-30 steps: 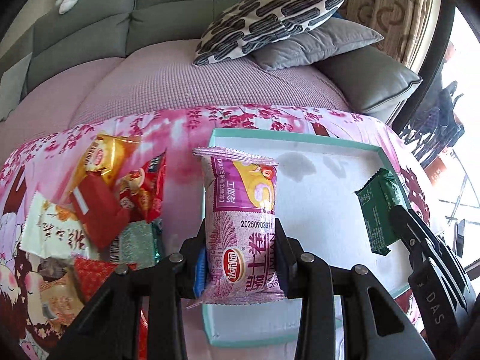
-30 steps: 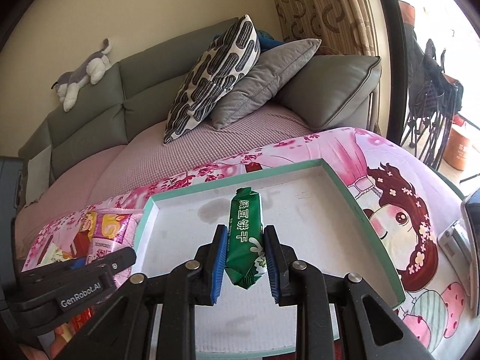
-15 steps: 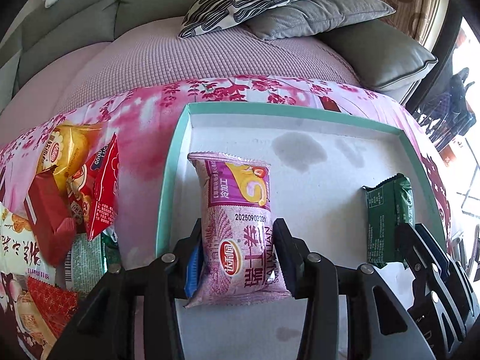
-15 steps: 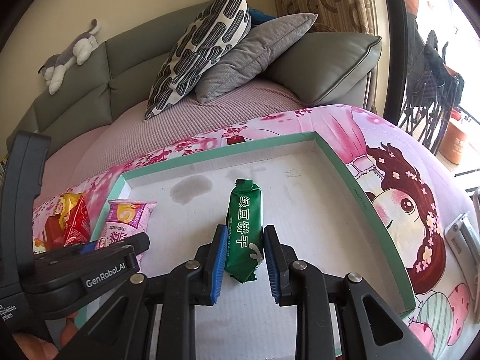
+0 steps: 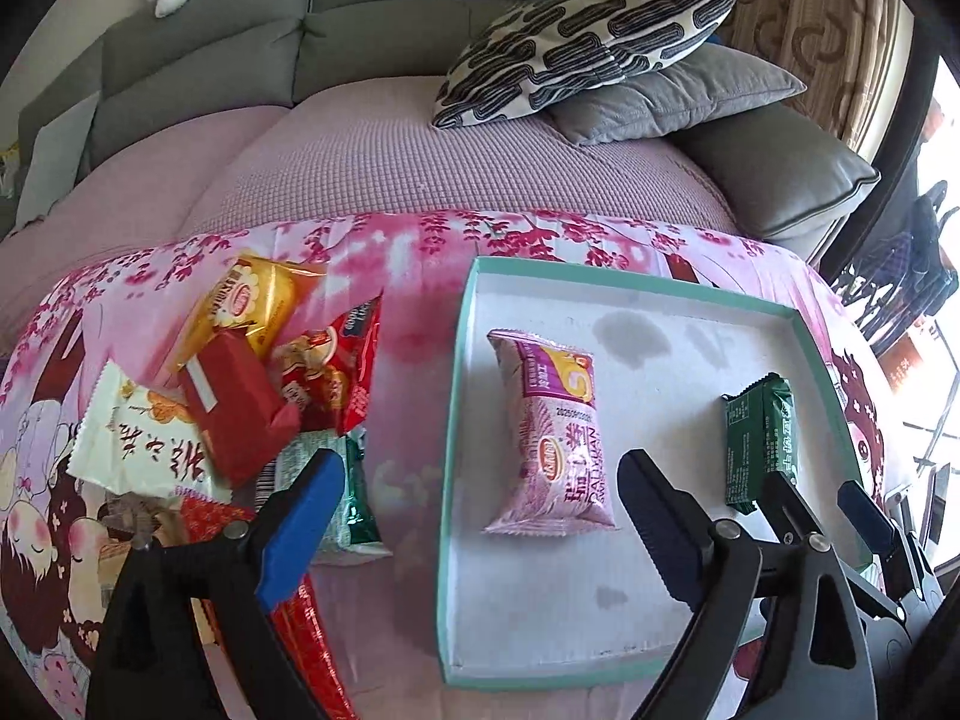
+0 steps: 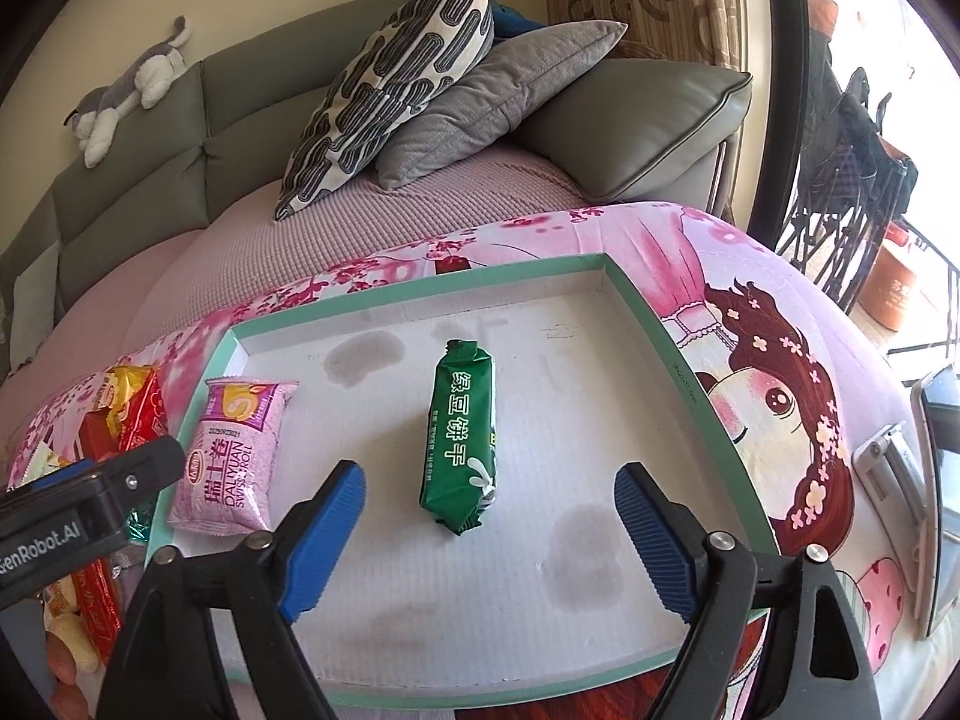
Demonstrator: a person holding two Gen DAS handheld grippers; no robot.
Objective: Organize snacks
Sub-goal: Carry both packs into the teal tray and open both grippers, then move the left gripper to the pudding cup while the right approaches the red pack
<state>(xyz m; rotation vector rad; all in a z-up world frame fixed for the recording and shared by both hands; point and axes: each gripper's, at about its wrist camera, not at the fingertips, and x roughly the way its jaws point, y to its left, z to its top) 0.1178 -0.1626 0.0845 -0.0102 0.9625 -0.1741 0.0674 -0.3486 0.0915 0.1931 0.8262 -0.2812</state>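
A shallow white tray with a teal rim (image 5: 453,396) (image 6: 648,315) lies on the pink cartoon cloth. A pink Swiss-roll packet (image 5: 555,441) (image 6: 231,459) rests flat at the tray's left side. My left gripper (image 5: 480,471) hangs over it, jaws opening wide, pads clear of the packet. A green mung-bean biscuit packet (image 6: 462,441) (image 5: 759,441) lies near the tray's middle. My right gripper (image 6: 486,483) stands behind it, jaws opening wide, nothing pressed between them.
A heap of loose snack packets (image 5: 240,384) (image 6: 120,414) lies on the cloth left of the tray. Behind are a grey sofa (image 5: 240,60), patterned and grey cushions (image 6: 408,96) and a plush toy (image 6: 129,90). A phone on a stand (image 6: 939,480) sits at the right.
Both grippers have opened and let go: the pink packet and the green packet now lie free in the tray. The left gripper has pulled back toward the tray's left edge.
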